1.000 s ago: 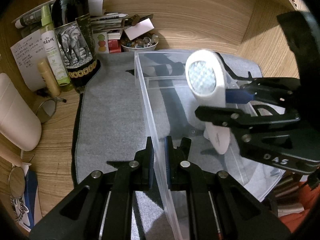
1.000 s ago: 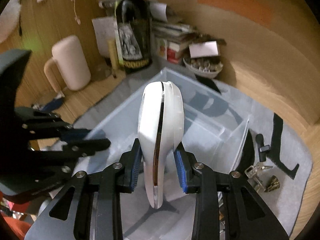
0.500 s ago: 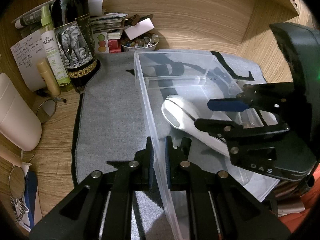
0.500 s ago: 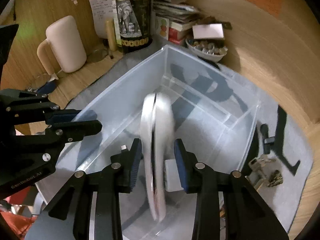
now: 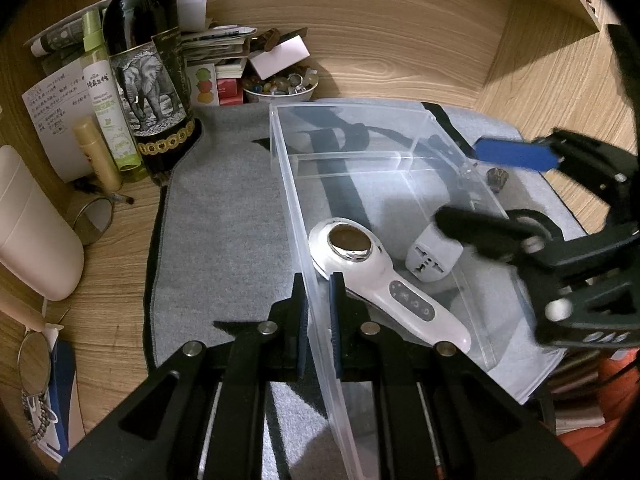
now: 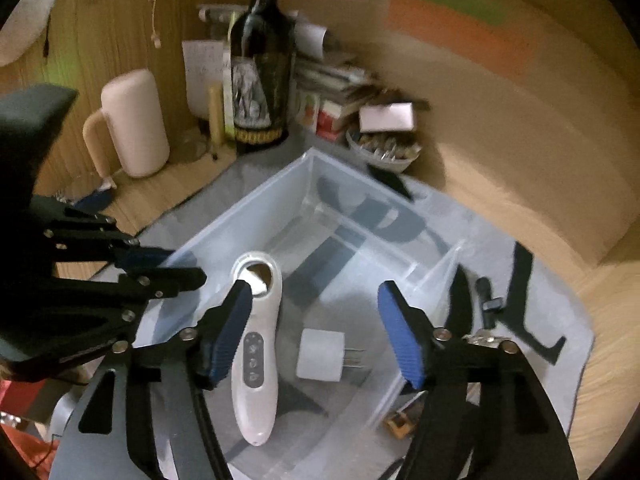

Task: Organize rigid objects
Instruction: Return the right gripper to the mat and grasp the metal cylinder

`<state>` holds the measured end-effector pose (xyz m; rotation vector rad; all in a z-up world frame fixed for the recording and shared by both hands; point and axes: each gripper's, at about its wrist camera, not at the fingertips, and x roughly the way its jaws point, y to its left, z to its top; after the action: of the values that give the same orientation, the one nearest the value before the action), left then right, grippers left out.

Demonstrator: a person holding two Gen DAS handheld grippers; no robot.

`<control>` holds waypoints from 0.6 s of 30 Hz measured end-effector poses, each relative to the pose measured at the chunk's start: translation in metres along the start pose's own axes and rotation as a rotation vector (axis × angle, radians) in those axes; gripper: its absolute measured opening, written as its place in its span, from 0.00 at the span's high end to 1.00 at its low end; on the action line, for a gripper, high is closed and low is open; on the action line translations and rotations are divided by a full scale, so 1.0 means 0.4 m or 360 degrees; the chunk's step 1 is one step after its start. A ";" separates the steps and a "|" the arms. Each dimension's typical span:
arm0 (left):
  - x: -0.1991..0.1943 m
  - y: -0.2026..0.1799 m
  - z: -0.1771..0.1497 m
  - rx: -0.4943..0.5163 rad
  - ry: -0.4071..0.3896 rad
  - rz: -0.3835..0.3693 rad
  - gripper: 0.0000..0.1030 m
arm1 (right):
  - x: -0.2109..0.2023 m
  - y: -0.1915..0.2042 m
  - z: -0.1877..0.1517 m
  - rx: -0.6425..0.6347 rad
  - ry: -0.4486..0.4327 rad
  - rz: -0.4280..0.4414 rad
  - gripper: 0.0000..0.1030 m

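A clear plastic bin [image 5: 288,168] stands on a grey mat; it also shows in the right wrist view [image 6: 280,184]. Inside it lie a white handheld device [image 5: 384,280] with a round metal head and a white plug adapter [image 5: 430,256]. Both show in the right wrist view, the device [image 6: 256,360] and the adapter [image 6: 320,354]. My left gripper [image 5: 318,304] is shut on the bin's near-left wall. My right gripper [image 6: 316,340] is open and empty above the bin, over both objects; it also shows in the left wrist view [image 5: 492,196].
A dark wine bottle [image 5: 148,80], a spray bottle [image 5: 106,96], papers and a bowl of trinkets [image 5: 280,88] stand at the back. A beige mug [image 6: 132,124] is at the left. Keys [image 6: 484,338] and a small black part [image 6: 490,298] lie on the mat right of the bin.
My right gripper lowered the white device into the bin, opened and let it go. The device now lies flat on the bin floor. My left gripper has held the bin wall throughout.
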<state>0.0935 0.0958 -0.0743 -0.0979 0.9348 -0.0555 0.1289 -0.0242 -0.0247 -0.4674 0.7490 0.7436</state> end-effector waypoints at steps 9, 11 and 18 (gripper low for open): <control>0.000 0.000 0.000 0.0001 -0.0001 0.0000 0.91 | -0.110 -0.090 -0.018 0.0091 -0.0170 -0.0189 0.34; 0.000 0.000 0.000 0.0001 0.0000 0.0001 0.91 | -0.125 -0.123 -0.030 0.0135 -0.0177 -0.0238 0.34; 0.000 0.001 0.000 0.0001 0.0000 0.0000 0.91 | -0.122 -0.226 -0.093 0.0318 -0.0094 -0.0327 0.34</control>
<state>0.0935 0.0961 -0.0744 -0.0976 0.9349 -0.0558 0.1554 -0.1277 -0.0013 -0.3334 0.7002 0.4829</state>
